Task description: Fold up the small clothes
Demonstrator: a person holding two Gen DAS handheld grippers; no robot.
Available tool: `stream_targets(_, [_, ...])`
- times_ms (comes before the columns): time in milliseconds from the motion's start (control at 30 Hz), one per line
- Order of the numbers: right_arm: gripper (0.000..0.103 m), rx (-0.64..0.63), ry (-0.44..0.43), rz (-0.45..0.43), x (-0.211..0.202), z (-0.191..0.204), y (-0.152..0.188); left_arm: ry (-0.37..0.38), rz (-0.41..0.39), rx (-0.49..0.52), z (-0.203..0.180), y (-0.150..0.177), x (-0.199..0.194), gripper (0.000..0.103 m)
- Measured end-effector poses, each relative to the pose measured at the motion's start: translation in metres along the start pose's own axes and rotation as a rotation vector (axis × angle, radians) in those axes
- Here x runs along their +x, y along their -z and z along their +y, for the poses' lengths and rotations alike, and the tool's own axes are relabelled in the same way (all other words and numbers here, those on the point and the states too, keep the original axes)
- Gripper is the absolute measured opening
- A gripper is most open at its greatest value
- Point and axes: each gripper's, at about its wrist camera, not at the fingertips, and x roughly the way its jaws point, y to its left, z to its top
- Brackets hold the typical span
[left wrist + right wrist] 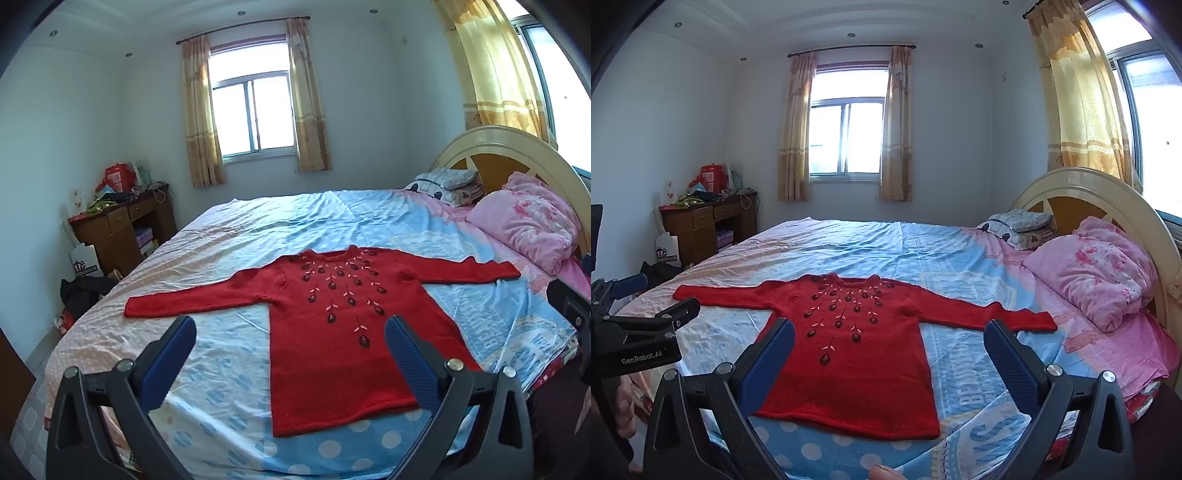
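Observation:
A small red knit sweater (332,332) with dark beaded flowers lies flat on the bed, face up, both sleeves spread wide and its hem toward me. My left gripper (290,328) hovers above the near edge of the bed with its blue-padded jaws wide open and nothing between them. The same sweater (857,354) shows in the right wrist view, under my right gripper (890,332), which is also wide open and holds nothing. The left gripper's body (635,332) appears at the left edge of that view, held by a hand.
The bed sheet (280,221) is blue, white and pink and rumpled. A pink quilt (532,225) and pillows (443,184) sit by the headboard (517,147) on the right. A cluttered wooden desk (122,225) stands at the far left, with bags on the floor.

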Motion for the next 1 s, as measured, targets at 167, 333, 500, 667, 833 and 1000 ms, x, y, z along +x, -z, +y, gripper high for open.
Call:
stream_targets(167, [0.102, 0.001, 0.006, 0.003, 0.0, -0.002, -0.001, -0.02, -0.009, 0.023, -0.002, 0.002, 0.002, 0.103])
stream_targets(333, [0.102, 0.001, 0.003, 0.01, 0.003, 0.002, 0.005, -0.022, -0.005, 0.024, -0.001, 0.001, 0.001, 0.103])
stream_targets(500, [0.102, 0.006, 0.004, 0.012, 0.004, 0.001, 0.006, -0.021, 0.001, 0.016, 0.003, 0.001, 0.004, 0.103])
stream_targets(667, [0.102, 0.009, 0.003, 0.016, 0.007, -0.002, 0.013, -0.021, 0.001, 0.014, 0.003, 0.002, 0.004, 0.103])
stream_targets(833, [0.102, 0.016, 0.003, 0.02, 0.008, -0.004, 0.012, -0.024, -0.001, 0.012, 0.004, 0.003, 0.005, 0.103])
stream_targets(1000, [0.102, 0.015, 0.004, 0.03, 0.01, -0.004, 0.013, -0.025, 0.001, 0.007, 0.007, 0.003, 0.006, 0.103])
